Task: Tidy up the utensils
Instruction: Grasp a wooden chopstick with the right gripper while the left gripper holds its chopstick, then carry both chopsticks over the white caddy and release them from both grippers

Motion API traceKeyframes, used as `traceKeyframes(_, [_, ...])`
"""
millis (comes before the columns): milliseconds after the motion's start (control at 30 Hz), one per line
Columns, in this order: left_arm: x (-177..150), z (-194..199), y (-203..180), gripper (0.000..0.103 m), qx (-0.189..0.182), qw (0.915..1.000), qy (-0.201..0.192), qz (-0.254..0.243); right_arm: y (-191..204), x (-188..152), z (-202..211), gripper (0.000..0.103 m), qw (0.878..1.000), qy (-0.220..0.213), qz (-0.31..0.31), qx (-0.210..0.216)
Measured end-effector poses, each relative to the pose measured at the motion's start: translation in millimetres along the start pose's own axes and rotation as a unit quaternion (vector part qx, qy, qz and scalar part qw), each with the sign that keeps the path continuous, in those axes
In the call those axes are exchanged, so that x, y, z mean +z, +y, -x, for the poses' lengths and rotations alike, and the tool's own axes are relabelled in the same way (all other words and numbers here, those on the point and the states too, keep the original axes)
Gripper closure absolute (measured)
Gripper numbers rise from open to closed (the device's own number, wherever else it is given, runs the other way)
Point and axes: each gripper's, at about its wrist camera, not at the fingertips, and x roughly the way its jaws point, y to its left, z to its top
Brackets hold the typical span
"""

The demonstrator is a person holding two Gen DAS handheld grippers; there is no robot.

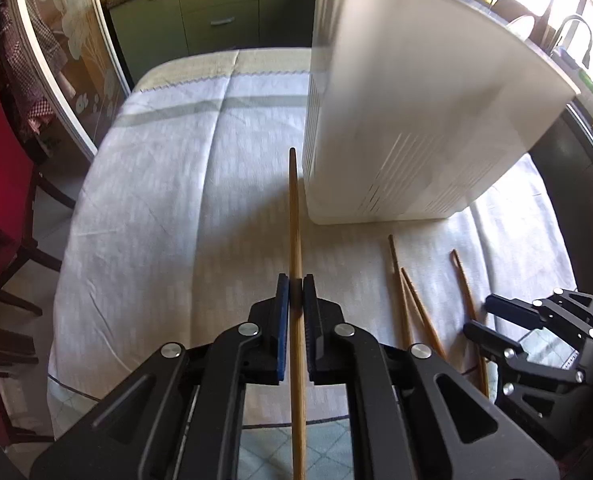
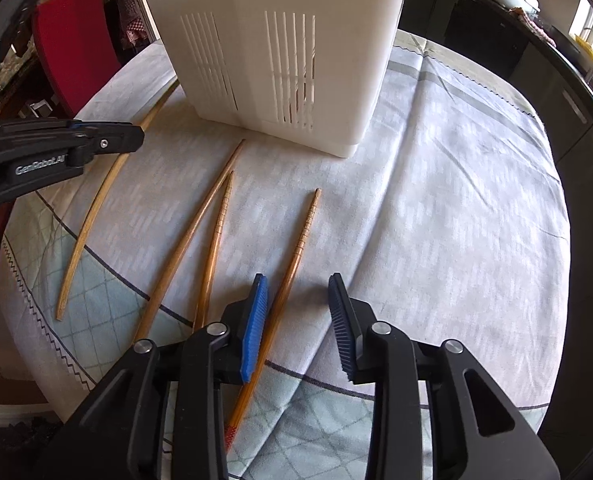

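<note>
Left gripper (image 1: 295,280) clamping one wooden chopstick (image 1: 295,220), lifting it clear of tablecloth (image 1: 168,184), tip nearing white slotted utensil holder (image 1: 396,128) standing mid-table. Right gripper (image 2: 298,280) hovering with jaws parted, gripping nothing, over rightmost of three chopsticks (image 2: 216,236) lying loose on cloth near front table edge, before holder.

Holder (image 1: 416,92) blurred, top perhaps cropped.

Left hand-held gripper (image 1: 295,280) clamped shut, angled down; right hand-held gripper (image 2: 298,280) jaws apart.
</note>
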Motion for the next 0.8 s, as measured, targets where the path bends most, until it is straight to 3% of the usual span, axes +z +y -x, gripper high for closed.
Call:
traceKeyframes(167, [-16,47,10,0.096,-0.019,0.9979,-0.061,-0.010,-9,3,1,0.096,0.999,-0.004,-0.031,0.015])
traceKeyframes(467, [-38,104,8,0.096,-0.034,0.9900,-0.133,-0.033,-8,-8,58,0.096,0.995,-0.090,-0.045,0.028])
traceKeyframes(800, [-53,128,5,0.096,-0.051,0.9842,-0.162,-0.050,-8,-30,119,0.096,0.984,-0.165,-0.054,0.042])
